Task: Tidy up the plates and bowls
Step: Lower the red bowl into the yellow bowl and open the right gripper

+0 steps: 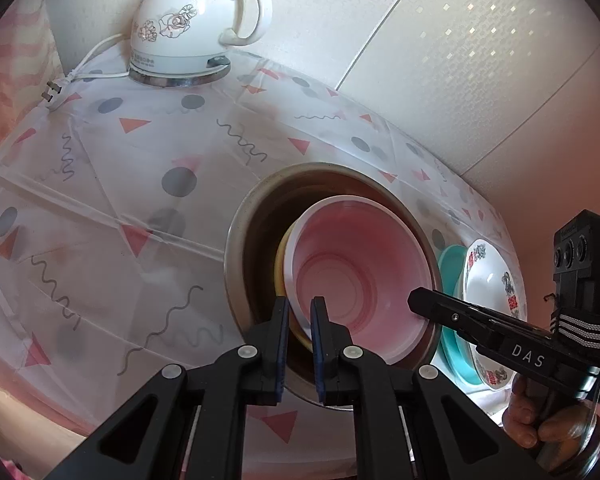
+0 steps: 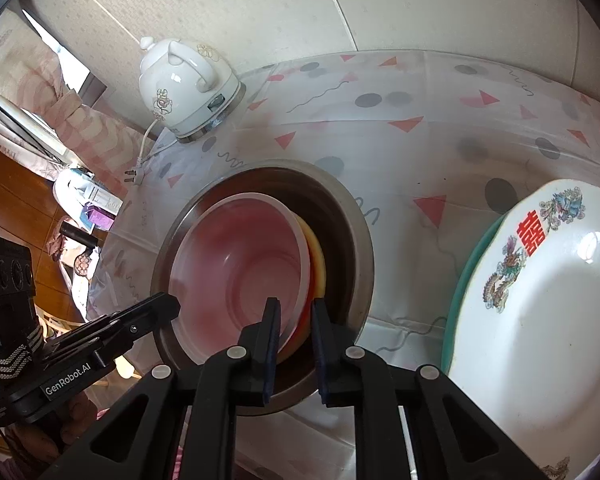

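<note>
both pairs of jaws are standing slightly apart, astride rims and not yet pinching. left gripper (image 1: 300, 344) is straddling the near rim of the pink bowl (image 1: 356, 276), which is nesting on a yellow bowl (image 1: 279, 268) inside the steel bowl (image 1: 244, 240) near the middle of the table (image 1: 100, 200). right gripper (image 2: 295, 346) is bracketing the opposite rim. toward the table's right edge, a white plate (image 2: 540, 312) is lying on a teal plate (image 2: 460, 280); a kettle (image 1: 188, 28) is sitting at the far corner. judging by this, stacking bowls is underway; next, squeezing evenly before lifting.
</note>
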Demonstrator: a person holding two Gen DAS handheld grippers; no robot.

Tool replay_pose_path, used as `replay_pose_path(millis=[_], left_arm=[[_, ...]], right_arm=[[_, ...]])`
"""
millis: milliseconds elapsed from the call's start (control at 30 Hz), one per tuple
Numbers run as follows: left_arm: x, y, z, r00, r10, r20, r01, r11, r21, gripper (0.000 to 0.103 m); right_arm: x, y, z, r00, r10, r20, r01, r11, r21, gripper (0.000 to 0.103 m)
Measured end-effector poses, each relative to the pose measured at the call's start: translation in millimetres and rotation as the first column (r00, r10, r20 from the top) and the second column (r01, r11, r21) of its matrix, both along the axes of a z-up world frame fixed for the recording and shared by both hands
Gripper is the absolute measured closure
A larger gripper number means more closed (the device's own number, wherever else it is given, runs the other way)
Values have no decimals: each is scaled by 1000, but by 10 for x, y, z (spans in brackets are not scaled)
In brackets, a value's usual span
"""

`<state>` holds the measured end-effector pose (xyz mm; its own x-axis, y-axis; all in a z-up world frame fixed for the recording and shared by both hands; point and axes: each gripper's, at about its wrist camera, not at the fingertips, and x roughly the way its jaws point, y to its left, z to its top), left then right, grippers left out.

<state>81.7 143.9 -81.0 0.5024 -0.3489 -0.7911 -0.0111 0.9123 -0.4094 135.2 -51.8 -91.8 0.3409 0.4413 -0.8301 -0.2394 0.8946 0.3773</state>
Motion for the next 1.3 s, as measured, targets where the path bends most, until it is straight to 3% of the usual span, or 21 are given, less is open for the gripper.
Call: replay_pose_path(millis=[300, 600, 700, 767, 967, 1100, 1300], left_arm=[[41, -26, -26, 1000, 9, 7, -10, 998, 55, 90], [31, -78, -21, 1000, 1, 24, -3, 995, 96, 89], [26, -97, -20, 1000, 1, 23, -4, 994, 110, 89], [19, -106, -20, 1000, 2, 23, -5, 993, 116, 89], [-13, -141, 4, 999, 2, 35, -7, 990, 141, 89], [-27, -168, 27, 999, -6, 52, -3, 987, 164, 89], [-39, -183, 58, 998, -7, 64, -6, 981, 196, 89]], right_arm=[[49, 147, 18, 997, 46, 57, -42, 997, -62, 92], [52, 116, 6, 998, 28, 60, -25, 999, -48, 93], [40, 105, 12, 998, 24, 61, -22, 999, -45, 90], [28, 92, 21, 998, 21, 59, -19, 999, -38, 82], [-24, 45, 15, 998, 11, 64, -8, 999, -44, 82], [-27, 98, -15, 996, 35, 81, -28, 996, -84, 88], [-23, 148, -16, 994, 48, 95, -38, 993, -108, 89]])
